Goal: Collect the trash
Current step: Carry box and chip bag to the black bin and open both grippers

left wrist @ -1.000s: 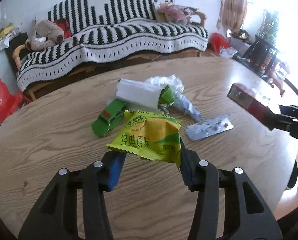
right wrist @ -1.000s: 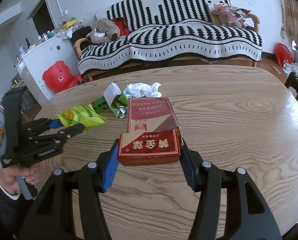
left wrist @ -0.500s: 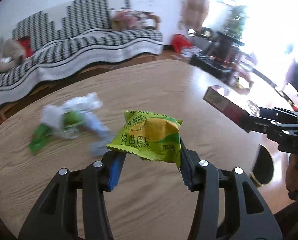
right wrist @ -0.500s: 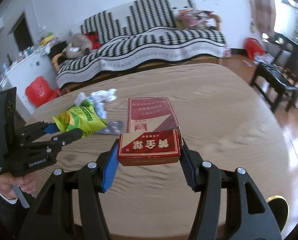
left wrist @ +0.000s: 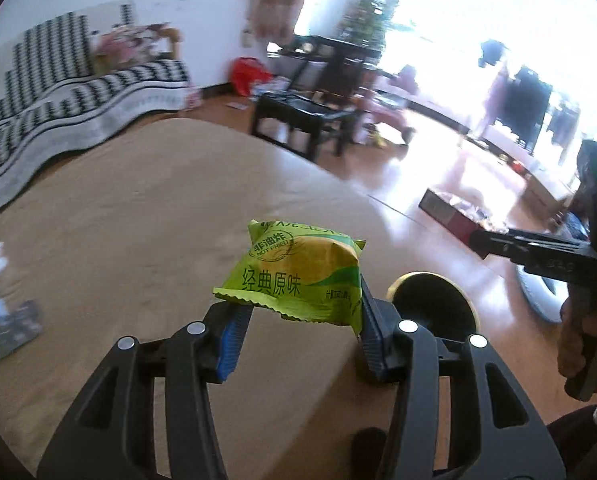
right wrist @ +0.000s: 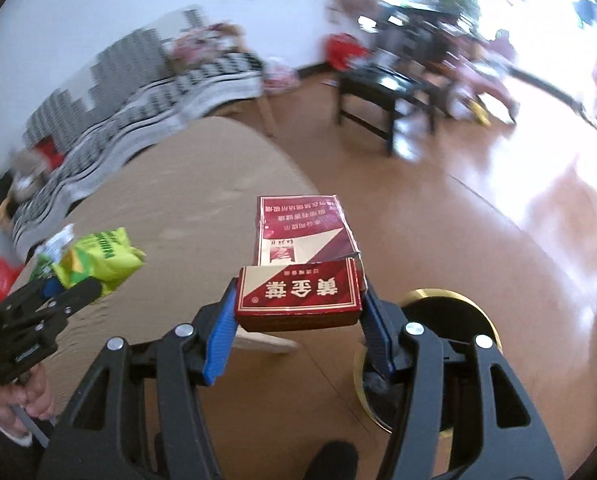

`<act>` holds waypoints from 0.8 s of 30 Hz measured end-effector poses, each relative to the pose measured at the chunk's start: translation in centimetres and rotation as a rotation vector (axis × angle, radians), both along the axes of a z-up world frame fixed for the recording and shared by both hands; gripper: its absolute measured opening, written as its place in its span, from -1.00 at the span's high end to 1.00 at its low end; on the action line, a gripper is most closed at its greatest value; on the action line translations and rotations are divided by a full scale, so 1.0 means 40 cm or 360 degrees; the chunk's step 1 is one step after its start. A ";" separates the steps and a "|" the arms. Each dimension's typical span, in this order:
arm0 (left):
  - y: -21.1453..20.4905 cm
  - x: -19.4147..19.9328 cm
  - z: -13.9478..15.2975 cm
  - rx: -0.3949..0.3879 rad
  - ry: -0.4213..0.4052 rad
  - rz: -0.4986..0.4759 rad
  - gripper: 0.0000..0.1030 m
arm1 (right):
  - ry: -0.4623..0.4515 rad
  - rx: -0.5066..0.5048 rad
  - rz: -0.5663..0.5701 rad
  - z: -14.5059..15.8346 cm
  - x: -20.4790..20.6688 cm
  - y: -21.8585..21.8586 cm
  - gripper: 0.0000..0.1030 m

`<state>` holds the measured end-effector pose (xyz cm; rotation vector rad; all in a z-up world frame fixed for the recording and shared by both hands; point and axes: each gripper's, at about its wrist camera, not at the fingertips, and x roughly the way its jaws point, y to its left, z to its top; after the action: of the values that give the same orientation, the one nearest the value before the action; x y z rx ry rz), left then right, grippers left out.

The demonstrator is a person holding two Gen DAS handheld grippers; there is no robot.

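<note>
Both loads are up: the left gripper (left wrist: 294,320) has its jaws clamped on the green snack bag (left wrist: 298,276), the right gripper (right wrist: 296,320) pinches the red carton (right wrist: 298,292), heading for the gold-rimmed bin (right wrist: 450,308) beside the counter (left wrist: 118,216). Neither's dropped yet, and scraps (left wrist: 14,324) wait back there.

Blurred surroundings and partly hidden items in both wrist views

The sofa (right wrist: 146,92) and dark side table (right wrist: 382,88) are smeared by motion blur in the right wrist view; the trash can (left wrist: 434,304) beyond the table's edge is half covered by the left gripper (left wrist: 296,344); the red box (right wrist: 302,268) hides the floor behind it; a flat packet (left wrist: 16,324) near the table's left edge is blurred beyond reading.
</note>
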<state>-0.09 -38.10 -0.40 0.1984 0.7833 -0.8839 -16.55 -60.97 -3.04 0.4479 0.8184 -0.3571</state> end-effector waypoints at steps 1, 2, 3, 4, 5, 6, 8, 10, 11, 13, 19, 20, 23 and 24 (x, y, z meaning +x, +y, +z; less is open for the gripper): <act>-0.030 -0.010 -0.007 -0.0003 0.0014 -0.0030 0.06 | 0.0028 0.0007 -0.0052 -0.014 -0.024 -0.029 -0.09; -0.062 -0.022 -0.016 -0.0005 0.0031 -0.0062 0.06 | 0.0063 0.0016 -0.0112 -0.033 -0.054 -0.064 -0.09; -0.102 -0.039 -0.028 -0.0003 0.0049 -0.0103 0.06 | 0.0085 0.0034 -0.0149 -0.048 -0.076 -0.090 -0.09; -0.142 -0.057 -0.040 0.0006 0.0062 -0.0148 0.06 | 0.0107 0.0055 -0.0184 -0.063 -0.098 -0.114 -0.09; -0.167 -0.070 -0.050 0.0016 0.0066 -0.0180 0.06 | 0.0137 0.0076 -0.0227 -0.083 -0.123 -0.140 -0.09; -0.205 -0.092 -0.067 0.0032 0.0065 -0.0222 0.06 | 0.0162 0.0087 -0.0254 -0.098 -0.139 -0.159 -0.09; -0.267 -0.124 -0.102 0.0067 0.0086 -0.0297 0.06 | 0.0210 0.0138 -0.0303 -0.134 -0.172 -0.196 -0.09; -0.313 -0.147 -0.134 0.0100 0.0112 -0.0353 0.06 | 0.0250 0.0186 -0.0339 -0.163 -0.193 -0.220 -0.09; -0.335 -0.157 -0.153 0.0121 0.0125 -0.0376 0.06 | 0.0284 0.0214 -0.0357 -0.183 -0.206 -0.236 -0.09; -0.383 -0.178 -0.204 0.0180 0.0169 -0.0424 0.05 | 0.0313 0.0252 -0.0376 -0.203 -0.215 -0.249 -0.09; -0.460 -0.173 -0.298 0.0286 0.0253 -0.0453 0.05 | 0.0365 0.0345 -0.0410 -0.247 -0.230 -0.268 -0.09; -0.467 -0.171 -0.304 0.0297 0.0259 -0.0450 0.05 | 0.0366 0.0347 -0.0413 -0.249 -0.232 -0.269 -0.09; -0.482 -0.164 -0.319 0.0297 0.0290 -0.0437 0.05 | 0.0361 0.0354 -0.0416 -0.249 -0.225 -0.273 -0.09; -0.484 -0.163 -0.320 0.0294 0.0299 -0.0443 0.05 | 0.0361 0.0352 -0.0417 -0.250 -0.226 -0.275 -0.09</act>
<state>-6.62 -57.44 -13.19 0.3985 1.0299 -1.1041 -25.60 -71.98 -13.03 0.7342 1.0283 -0.5704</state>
